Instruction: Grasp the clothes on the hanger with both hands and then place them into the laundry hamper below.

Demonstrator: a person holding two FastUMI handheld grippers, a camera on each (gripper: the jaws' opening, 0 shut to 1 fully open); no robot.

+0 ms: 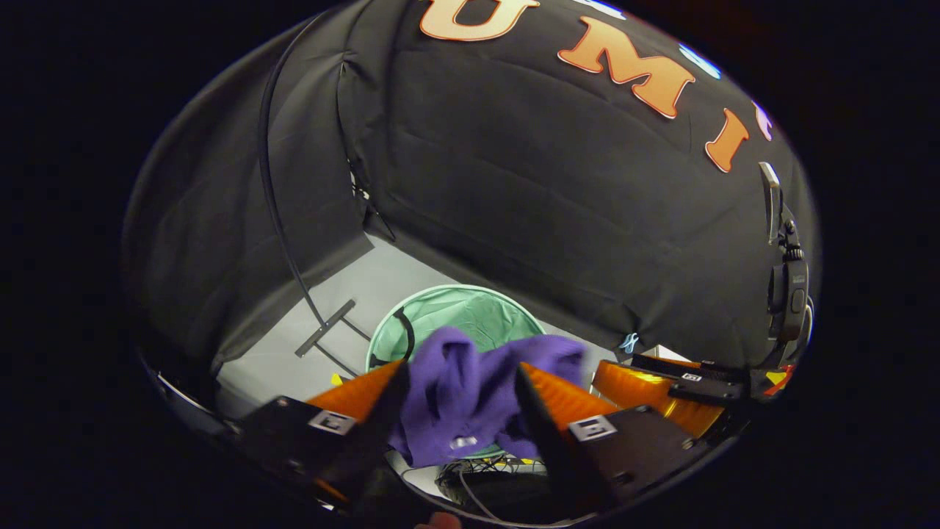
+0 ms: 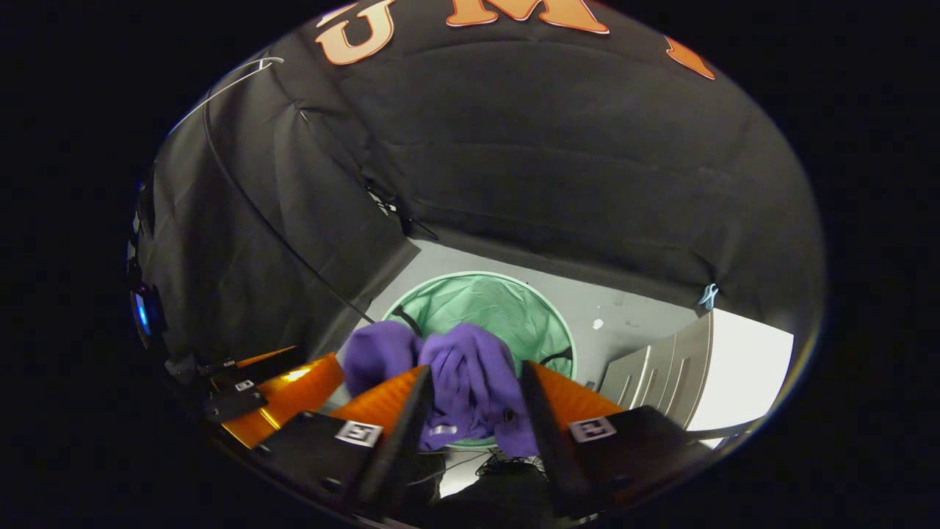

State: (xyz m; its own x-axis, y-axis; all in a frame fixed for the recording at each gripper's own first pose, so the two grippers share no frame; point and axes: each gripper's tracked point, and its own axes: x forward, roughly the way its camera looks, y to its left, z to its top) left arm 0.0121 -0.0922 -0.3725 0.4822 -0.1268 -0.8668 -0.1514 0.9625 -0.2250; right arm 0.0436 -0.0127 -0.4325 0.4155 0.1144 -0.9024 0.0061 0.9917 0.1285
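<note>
A bunched purple garment point(image 1: 455, 400) hangs between my two grippers, above a round green mesh hamper point(image 1: 470, 308) standing on the pale floor. My left gripper point(image 1: 461, 367) is shut on one part of the cloth, which fills the gap between its orange fingers. In the left gripper view the right gripper point(image 1: 661, 389) sits close by at the right. My right gripper point(image 2: 476, 367) is shut on the garment point(image 2: 470, 386) too, directly over the hamper point(image 2: 492, 301). The left gripper point(image 2: 286, 389) shows low at the left of the right gripper view, with cloth reaching toward it.
Black cloth walls close in behind and beside the hamper. A thin black cable point(image 1: 275, 220) runs down the left wall to a flat metal foot point(image 1: 325, 328). A white slatted panel point(image 2: 661, 382) stands right of the hamper. Loose cables point(image 1: 485, 470) lie on the floor.
</note>
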